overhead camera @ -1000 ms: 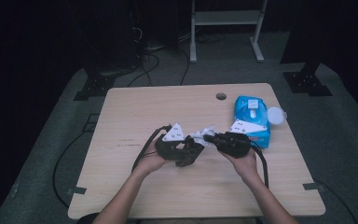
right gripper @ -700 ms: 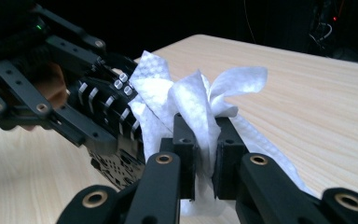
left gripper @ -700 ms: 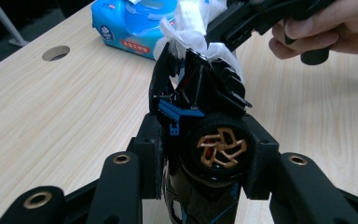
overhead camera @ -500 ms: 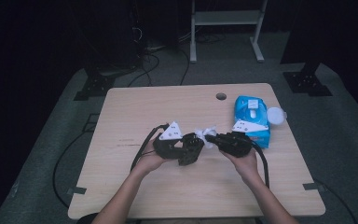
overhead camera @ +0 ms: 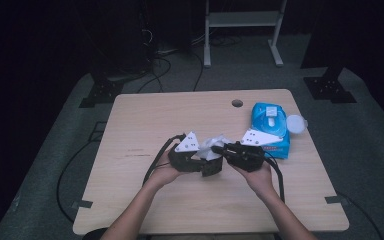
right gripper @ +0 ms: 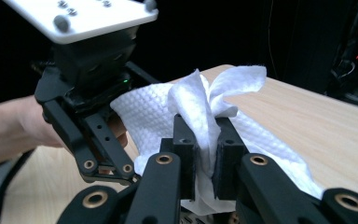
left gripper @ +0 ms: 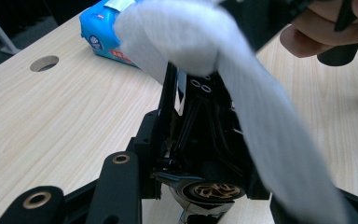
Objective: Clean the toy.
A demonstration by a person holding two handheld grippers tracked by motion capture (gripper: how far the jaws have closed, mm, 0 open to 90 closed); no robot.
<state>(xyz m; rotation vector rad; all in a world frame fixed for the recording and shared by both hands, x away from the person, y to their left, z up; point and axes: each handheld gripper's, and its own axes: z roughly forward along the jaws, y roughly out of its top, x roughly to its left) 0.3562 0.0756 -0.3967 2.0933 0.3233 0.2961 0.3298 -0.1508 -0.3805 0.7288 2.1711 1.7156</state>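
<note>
Above bare mid-table, both claws, left (overhead camera: 211,167) and right (overhead camera: 219,149), clamp one white wipe (overhead camera: 212,148).

Table (overhead camera: 145,115): pale wood, round hole (overhead camera: 237,103) near far edge
Floor (overhead camera: 55,145): grey carpet, black cables (overhead camera: 165,65)
Behind: white metal frame (overhead camera: 242,30), black stand feet (overhead camera: 329,86)
Light: dim, dark surroundings
</note>
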